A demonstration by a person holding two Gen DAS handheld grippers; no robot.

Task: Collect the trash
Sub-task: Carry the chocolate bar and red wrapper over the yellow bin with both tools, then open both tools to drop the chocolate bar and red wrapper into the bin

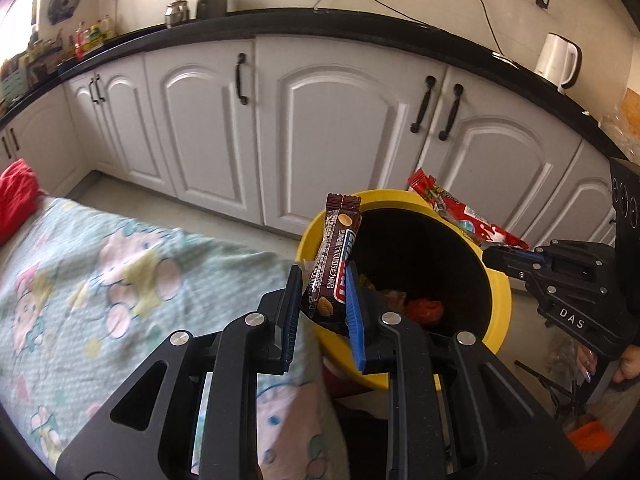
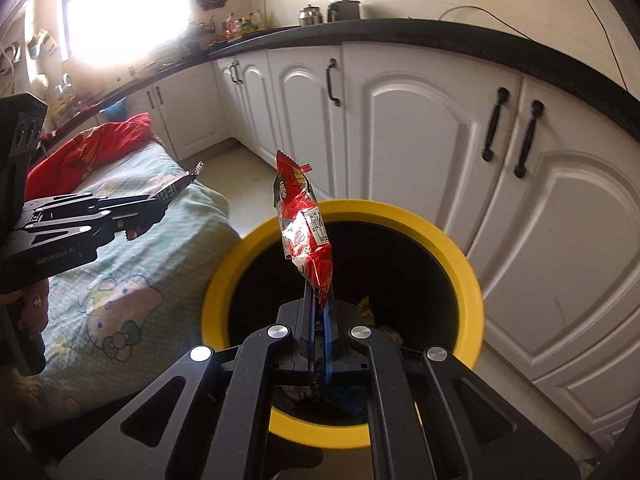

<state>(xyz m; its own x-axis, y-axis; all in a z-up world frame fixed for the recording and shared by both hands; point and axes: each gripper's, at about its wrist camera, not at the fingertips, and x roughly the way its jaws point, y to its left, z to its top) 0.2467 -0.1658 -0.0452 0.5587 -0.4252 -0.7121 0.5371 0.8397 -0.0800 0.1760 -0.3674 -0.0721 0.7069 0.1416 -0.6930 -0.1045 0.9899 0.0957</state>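
Left gripper (image 1: 322, 300), pinching upright brown wrapper (image 1: 334, 264) at yellow bin (image 1: 500, 300) rim's 9 o'clock; right gripper (image 2: 319, 312), clamped shut on upright red wrapper (image 2: 304, 224), nearer, directly over bin mouth, likely releases first.

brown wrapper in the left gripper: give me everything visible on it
The brown snack wrapper is a long glossy foil-like pack with crimped ends, white print, a red-and-blue logo and biscuit pictures. It stands nearly upright, gripped at its lower half in the left gripper, top end free. It hangs at the near-left rim of the yellow trash bin, not touching it.
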